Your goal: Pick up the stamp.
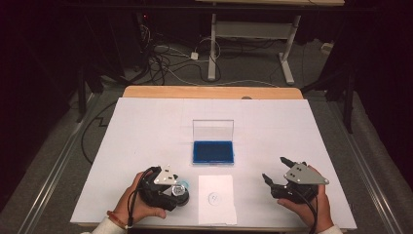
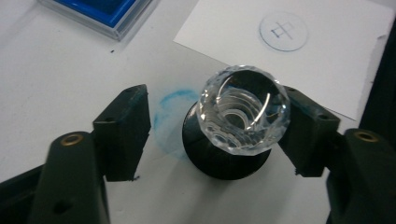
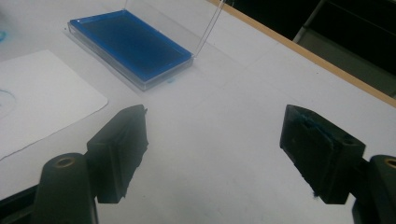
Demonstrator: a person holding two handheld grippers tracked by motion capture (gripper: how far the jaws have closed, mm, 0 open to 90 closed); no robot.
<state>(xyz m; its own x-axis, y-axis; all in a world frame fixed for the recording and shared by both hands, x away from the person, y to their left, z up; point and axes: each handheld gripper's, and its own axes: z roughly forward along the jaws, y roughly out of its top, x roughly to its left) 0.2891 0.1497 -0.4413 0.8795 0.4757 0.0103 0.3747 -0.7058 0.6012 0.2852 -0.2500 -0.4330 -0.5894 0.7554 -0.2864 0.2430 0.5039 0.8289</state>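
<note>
A stamp (image 2: 243, 109) with a clear faceted knob and a black round base stands upright on the white table, partly over a blue ink smudge (image 2: 163, 119). My left gripper (image 2: 215, 114) straddles it: the right-hand jaw rests against the knob and the left-hand jaw stands apart from it, so the gripper is open. From above, the stamp (image 1: 179, 189) sits at the tip of the left gripper (image 1: 171, 187) near the front edge. My right gripper (image 1: 274, 168) hovers open at the front right, with only bare table between its jaws (image 3: 215, 128).
A blue ink pad (image 1: 213, 151) in a clear case, lid upright, lies mid-table. A white paper sheet (image 1: 216, 207) with a faint round imprint (image 1: 214, 198) lies between the hands. The white table cover (image 1: 160, 126) ends at a wooden far edge (image 1: 212, 91).
</note>
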